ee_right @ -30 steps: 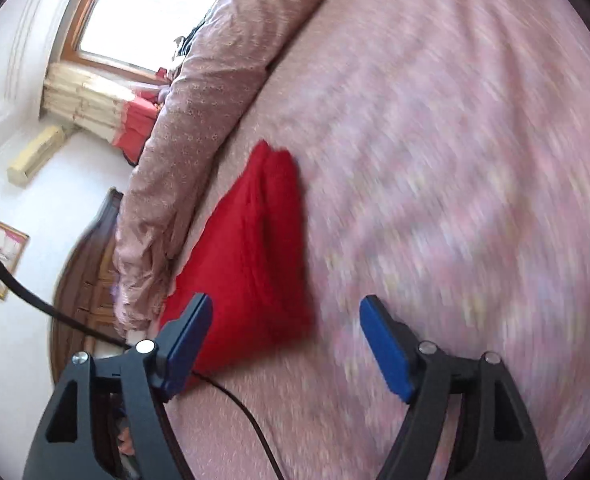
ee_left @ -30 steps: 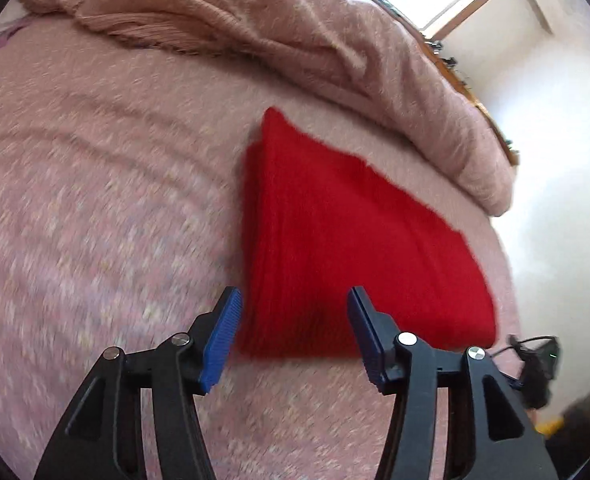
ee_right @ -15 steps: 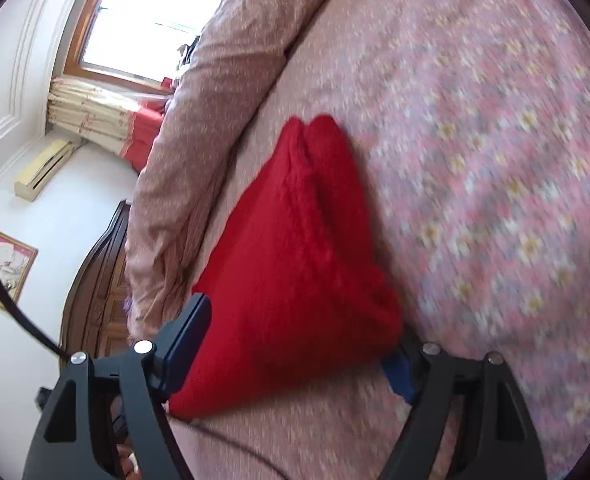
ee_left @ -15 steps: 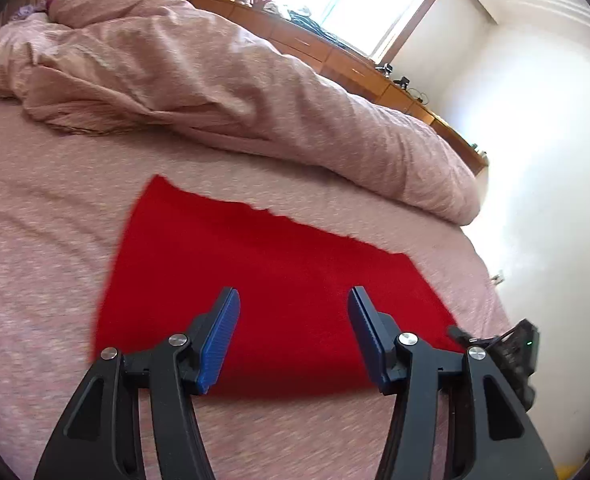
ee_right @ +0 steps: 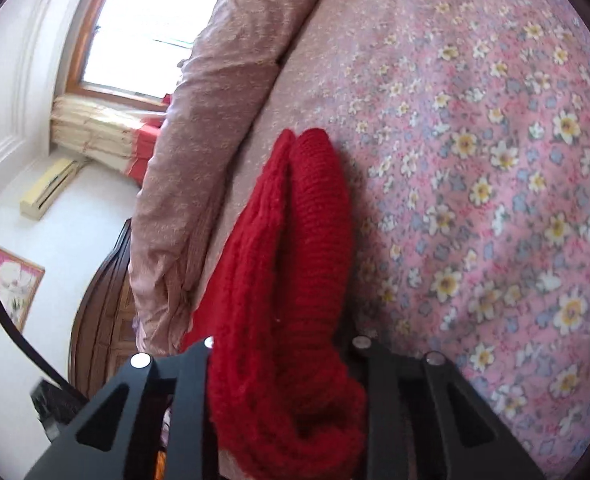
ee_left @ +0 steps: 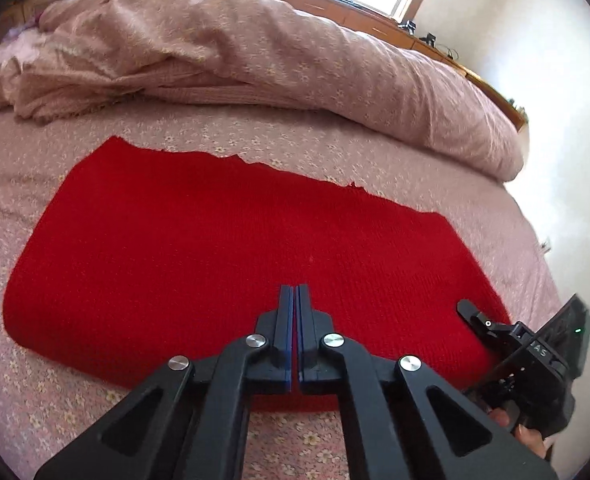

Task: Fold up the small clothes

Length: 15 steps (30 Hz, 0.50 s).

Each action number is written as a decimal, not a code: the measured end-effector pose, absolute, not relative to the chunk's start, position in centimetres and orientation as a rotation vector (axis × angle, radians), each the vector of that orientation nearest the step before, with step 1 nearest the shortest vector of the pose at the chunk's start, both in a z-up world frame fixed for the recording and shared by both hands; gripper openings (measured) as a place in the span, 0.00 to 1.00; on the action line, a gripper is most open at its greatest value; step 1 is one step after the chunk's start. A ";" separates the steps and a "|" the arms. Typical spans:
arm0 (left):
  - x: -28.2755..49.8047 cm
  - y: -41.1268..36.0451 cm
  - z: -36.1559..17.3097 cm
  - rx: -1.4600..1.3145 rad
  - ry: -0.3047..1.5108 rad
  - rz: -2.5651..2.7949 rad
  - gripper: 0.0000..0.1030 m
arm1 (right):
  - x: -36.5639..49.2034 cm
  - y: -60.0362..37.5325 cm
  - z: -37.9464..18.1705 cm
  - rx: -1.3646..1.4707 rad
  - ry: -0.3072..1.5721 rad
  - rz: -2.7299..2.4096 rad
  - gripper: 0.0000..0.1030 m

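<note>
one red knit garment (ee_left: 231,256), one rumpled duvet (ee_left: 255,48), two grippers (ee_left: 295,296), one framed picture (ee_right: 9,284).

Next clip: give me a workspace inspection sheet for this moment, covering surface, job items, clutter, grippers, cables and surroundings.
Surface: floral pink bedsheet.
Job's things: red knit garment lying folded on the sheet, layers visible at its end.
Clutter: bunched pink duvet behind the garment.
Grippers: left gripper shut over the garment, whether it pinches fabric is unclear; right gripper with its fingers either side of the garment's end, fingertips hidden.
Cables: black cable at the right view's left edge.
Surroundings: window, framed picture, white walls.
</note>
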State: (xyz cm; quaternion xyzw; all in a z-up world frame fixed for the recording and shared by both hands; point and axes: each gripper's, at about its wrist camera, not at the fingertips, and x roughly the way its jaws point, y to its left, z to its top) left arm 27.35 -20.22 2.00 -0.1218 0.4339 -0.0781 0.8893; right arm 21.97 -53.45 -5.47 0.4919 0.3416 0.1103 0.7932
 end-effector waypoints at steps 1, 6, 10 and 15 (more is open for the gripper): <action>27.0 -20.8 2.1 -0.240 0.895 -0.164 0.00 | 21.7 -53.4 -5.4 1.040 0.730 0.246 0.25; 26.5 -23.3 -0.9 -0.116 0.957 -0.175 0.00 | 21.7 -53.9 -5.3 1.055 0.714 0.275 0.24; 25.7 -24.0 -2.8 -0.044 0.907 -0.183 0.00 | 21.9 -54.2 -4.4 1.023 0.741 0.272 0.24; 25.6 -24.0 -2.9 -0.068 0.897 -0.182 0.00 | 23.9 -50.9 1.8 0.859 0.738 0.299 0.22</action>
